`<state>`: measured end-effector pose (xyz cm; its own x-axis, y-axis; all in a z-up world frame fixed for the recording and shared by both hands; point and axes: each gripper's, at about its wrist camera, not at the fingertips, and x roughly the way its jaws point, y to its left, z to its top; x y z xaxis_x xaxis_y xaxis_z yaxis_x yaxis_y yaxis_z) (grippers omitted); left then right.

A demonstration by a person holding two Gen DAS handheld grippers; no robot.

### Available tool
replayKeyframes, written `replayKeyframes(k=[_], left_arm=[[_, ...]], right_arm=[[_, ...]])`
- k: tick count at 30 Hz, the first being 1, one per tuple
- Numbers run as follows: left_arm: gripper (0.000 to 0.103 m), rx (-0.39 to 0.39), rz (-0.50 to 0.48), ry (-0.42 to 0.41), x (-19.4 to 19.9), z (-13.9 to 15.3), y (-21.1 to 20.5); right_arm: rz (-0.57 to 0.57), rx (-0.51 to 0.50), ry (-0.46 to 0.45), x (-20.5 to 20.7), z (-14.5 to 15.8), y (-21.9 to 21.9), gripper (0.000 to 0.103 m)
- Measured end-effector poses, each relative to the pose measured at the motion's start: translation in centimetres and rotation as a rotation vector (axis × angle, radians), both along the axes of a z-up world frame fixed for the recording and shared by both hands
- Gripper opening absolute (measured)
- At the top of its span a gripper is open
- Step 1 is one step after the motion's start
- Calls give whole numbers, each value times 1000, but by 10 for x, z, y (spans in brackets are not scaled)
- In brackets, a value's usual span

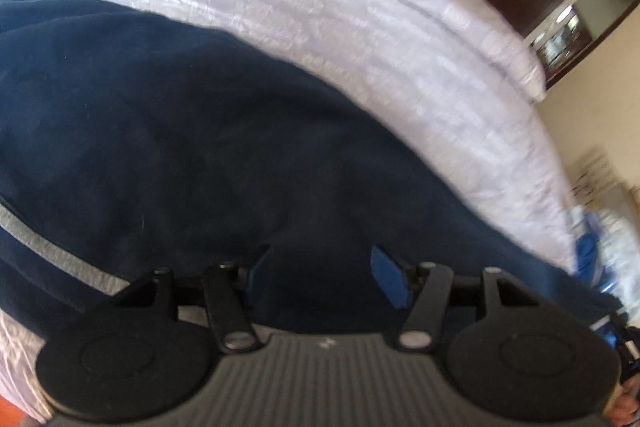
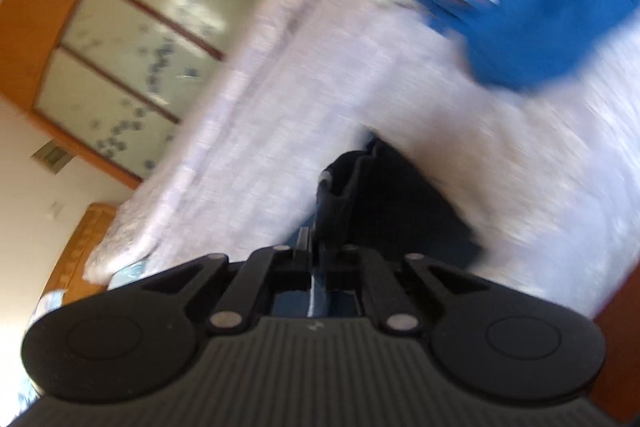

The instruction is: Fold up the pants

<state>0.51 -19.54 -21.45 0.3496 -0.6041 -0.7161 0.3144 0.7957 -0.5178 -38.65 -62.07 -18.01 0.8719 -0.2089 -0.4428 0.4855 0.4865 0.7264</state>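
pants (image 1: 180, 147) of dark navy fleece lie spread on the white bedspread (image 1: 360, 27), a grey stripe (image 1: 48, 247) running along one side, and the left claw (image 1: 320, 279) hangs right over them with its blue fingers (image 1: 386, 277) wide apart, gripping nothing. over on the right wrist view it's blurry, but the right claw (image 2: 316, 251) is pinched tight on a dark fold of the pants (image 2: 384, 207), with a blue garment (image 2: 540, 19) lying farther up the bed.
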Motion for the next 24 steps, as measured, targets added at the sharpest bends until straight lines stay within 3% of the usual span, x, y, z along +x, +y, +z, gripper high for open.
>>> replayKeyframes(k=[4,8,10,14,17,19,21,24], left_arm=[[61,-77,19,-36,0,20,17],[70,-109,-5,-41,-4,26,26],[71,-108,-13,-35,-7,25,28],[71,-107,-19,-11,-10,19,28],[71,-116,-18,1,-15,19,27],[72,-115,-30,1,-19,18,19],[72,-107,-44,1,-20,17,14],[73,-107,-62,13,-22,17,8]], right_arm=[[91,-145,-31,27,37,38,5],[25,-199,62,20,36,39,5],[-81,-120,140,4,18,18,5],[-200,95,191,-31,-28,-14,6],[-284,255,142,-53,-49,-23,14],[-305,286,118,-62,-47,-21,32],[-307,294,112,-68,-46,-15,42],[-295,338,90,-67,-49,-12,43]])
